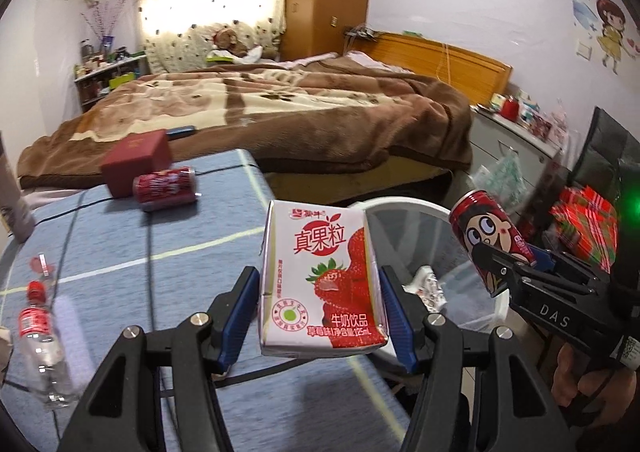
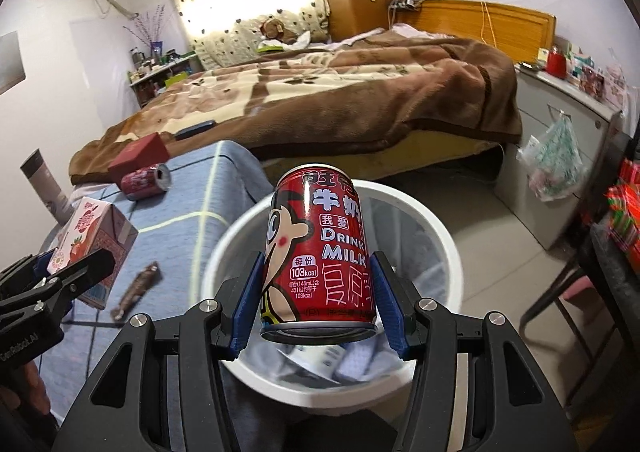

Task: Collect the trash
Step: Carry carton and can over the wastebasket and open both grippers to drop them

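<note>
Milk can (image 2: 318, 252): "DRINK MILK", "103kcal", "145mL". Strawberry carton (image 1: 322, 280): "真果粒", "牛奶饮品", "125mL". Right gripper (image 1: 516, 264) body: "DAS". Left gripper (image 2: 52, 264) body: "GenRobot.AI", partly cut.

Lit mainly by daylight through the curtain (image 1: 212, 7), blown out to white glare at its centre. Dim and bluish elsewhere, soft shadows only. Strongly bowed by fisheye, black vignette in corners. Motion-smeared at the plastic bottle (image 1: 42, 340) and inside the bin (image 2: 320, 364).

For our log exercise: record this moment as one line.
left gripper: shut on strawberry milk carton | right gripper: shut on red milk can, above white bin
</note>
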Demonstrator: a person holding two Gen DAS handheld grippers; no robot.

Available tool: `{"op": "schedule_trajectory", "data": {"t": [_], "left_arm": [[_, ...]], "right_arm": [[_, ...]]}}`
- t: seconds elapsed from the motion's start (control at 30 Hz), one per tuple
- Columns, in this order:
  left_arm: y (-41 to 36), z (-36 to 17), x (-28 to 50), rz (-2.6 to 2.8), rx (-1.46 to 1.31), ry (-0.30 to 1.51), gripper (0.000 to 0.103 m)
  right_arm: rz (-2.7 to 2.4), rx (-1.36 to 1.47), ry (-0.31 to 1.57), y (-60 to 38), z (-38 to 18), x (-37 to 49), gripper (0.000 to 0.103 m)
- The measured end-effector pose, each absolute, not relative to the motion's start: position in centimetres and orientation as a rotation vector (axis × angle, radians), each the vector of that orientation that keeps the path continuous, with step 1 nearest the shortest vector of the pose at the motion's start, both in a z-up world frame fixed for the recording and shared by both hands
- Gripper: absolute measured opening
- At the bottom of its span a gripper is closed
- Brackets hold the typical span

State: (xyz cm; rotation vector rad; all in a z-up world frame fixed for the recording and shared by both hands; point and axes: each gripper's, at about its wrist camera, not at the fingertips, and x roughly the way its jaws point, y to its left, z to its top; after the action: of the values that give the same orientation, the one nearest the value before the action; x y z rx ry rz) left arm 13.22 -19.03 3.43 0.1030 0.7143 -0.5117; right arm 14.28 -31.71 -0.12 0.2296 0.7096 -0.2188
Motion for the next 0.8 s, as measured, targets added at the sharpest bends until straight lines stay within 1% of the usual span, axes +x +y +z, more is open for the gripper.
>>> {"op": "schedule_trajectory", "data": {"t": [0.3, 0.6, 0.63, 0.7, 0.8], "left_arm": [[-23.7, 1.0, 13.9, -0.586, 0.139, 0.796, 0.062], [-26.0, -0.1, 14.5, -0.62, 0.141, 0.832, 0.062], [-25.9, -0.1, 14.5, -0.624, 0.139, 0.829, 0.063], [-25.8, -0.2, 14.6, -0.619, 0.133, 0.833, 0.072], [-25.4, -0.3, 14.5, -0.619, 0.119, 0.842, 0.072]], "right_arm": [[-0.255, 0.234, 0.778, -34.3, -2.1, 14.5, 0.054], [-0.234, 0.208, 0.856, -35.5, -4.0, 15.0, 0.055], [-0.237, 0.211, 0.847, -35.6, -3.9, 14.9, 0.055], [-0.242, 0.23, 0.834, -35.9, -3.8, 14.7, 0.059], [-0.249, 0.25, 0.833, -36.2, -3.7, 14.4, 0.06]]}}
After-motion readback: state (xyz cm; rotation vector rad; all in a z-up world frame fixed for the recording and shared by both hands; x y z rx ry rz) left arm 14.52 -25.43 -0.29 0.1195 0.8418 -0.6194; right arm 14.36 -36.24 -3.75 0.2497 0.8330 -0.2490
